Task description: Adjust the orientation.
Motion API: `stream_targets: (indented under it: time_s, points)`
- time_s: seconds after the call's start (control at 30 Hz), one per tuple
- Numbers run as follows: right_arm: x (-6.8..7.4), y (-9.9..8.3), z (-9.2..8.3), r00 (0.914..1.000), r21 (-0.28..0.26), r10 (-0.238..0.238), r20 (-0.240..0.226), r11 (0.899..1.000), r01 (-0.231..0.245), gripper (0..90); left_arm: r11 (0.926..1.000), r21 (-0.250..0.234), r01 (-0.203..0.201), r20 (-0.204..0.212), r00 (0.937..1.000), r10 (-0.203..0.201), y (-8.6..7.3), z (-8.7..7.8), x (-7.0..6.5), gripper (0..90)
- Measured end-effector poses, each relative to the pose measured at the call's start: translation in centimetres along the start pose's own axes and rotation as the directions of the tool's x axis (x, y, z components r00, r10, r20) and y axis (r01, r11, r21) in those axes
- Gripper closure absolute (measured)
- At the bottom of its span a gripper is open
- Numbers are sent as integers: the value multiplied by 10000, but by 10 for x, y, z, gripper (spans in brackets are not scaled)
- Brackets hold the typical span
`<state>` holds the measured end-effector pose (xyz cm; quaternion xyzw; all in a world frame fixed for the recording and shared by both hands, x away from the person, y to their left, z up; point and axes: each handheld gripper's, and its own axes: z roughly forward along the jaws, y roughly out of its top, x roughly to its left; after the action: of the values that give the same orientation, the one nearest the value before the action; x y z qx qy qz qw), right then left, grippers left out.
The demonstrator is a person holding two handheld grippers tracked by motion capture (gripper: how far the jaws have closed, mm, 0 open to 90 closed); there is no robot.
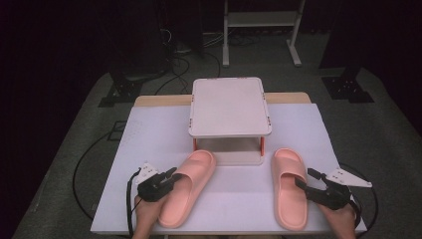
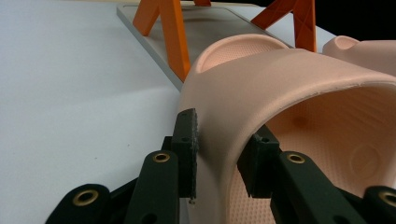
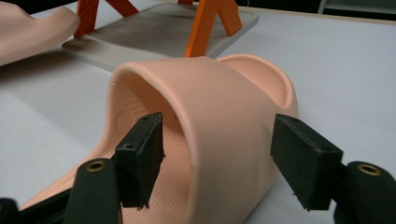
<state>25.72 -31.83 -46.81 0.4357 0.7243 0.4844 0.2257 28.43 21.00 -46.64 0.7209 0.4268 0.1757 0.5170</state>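
Both claws sit at the pair of soft pink foam slides. Left gripper [image 1: 164, 182] has its jaws narrowed onto the side wall of the left pink slide's [image 1: 188, 185] strap, one pad outside, one inside, seemingly pressing the rubbery band. Right gripper [image 1: 311, 186] stands wide, its jaws either side of the right pink slide's [image 1: 289, 191] strap, touching nothing that I can see.

My worry: the left pinch takes only a thin edge of flexible strap, so a lift could let the slide swing, twist or slip free. On the right, closing off-centre might just squash the band and nudge the shoe sideways.

Everything rests on a white table [image 1: 149, 134], smooth and likely slippery. Behind the slides stands a small white two-tier rack with orange legs [image 1: 230, 107]. Beyond it lie grey carpet [image 1: 388, 149], trailing black cables and a dark room.
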Motion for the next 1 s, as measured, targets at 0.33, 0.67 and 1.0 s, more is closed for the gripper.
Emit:
stream_targets:
  time_s: [0.33,0.67,1.0]
  points:
    - [2,0,5,9974,439,-88,715,9990,57,517,9998,-162,92,144,9999,-90,0,-5,0,712]
    - [1,1,1,9937,502,-129,1111,9987,74,637,9997,-228,15,425,9991,-6,2,-7,-3,726]
    - [-3,1,-6,9928,531,46,1201,9985,-111,762,9997,-245,-79,644,9979,94,3,-8,-3,730]
